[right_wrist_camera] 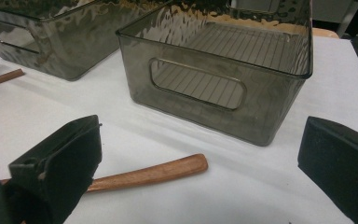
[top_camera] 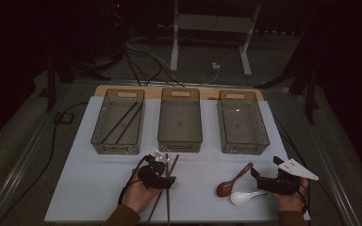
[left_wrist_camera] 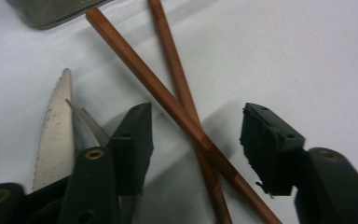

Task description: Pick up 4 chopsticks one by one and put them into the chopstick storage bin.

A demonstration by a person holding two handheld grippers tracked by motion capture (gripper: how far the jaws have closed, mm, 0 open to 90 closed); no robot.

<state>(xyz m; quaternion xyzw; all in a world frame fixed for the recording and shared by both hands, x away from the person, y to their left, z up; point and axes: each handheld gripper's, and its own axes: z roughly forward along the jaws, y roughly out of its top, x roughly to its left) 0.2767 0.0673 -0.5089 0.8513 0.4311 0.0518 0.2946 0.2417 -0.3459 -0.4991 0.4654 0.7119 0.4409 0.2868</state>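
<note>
On the white mat (top_camera: pixel 99 188), at about 6 o'clock of the middle bin (top_camera: pixel 179 121), the left gripper (top_camera: pixel 166 165) hovers over two brown chopsticks (left_wrist_camera: pixel 177 109) that lie crossed on the mat; its jaws stand on either side of the crossing with clear gaps, the pads touching neither stick, so it is released and grasps nothing. From the left gripper view the sticks run from 11 o'clock down to 5 o'clock between the jaws; a serrated knife (left_wrist_camera: pixel 56 135) and a fork (left_wrist_camera: pixel 87 125) lie just beside the left-hand jaw, toward 9 o'clock of the chopsticks.

Three smoky clear bins sit in a row at 12 o'clock of the hands; the left bin (top_camera: pixel 118 121) holds two dark chopsticks (top_camera: pixel 122 122) lying aslant; the right bin (top_camera: pixel 242 122) stands well apart from the left gripper.

At 3 o'clock of the left gripper, the right gripper (top_camera: pixel 254 173) rests low over the mat with its jaws spread wide and nothing between the pads; a wooden spoon (top_camera: pixel 233 181) lies just at 9 o'clock of it, bowl toward the person, and a white spoon (top_camera: pixel 245 196) lies at 6 o'clock of the wooden one, near it; whether they touch I cannot tell. From the right gripper view the wooden spoon's handle passes behind the left-hand jaw, untouched.
</note>
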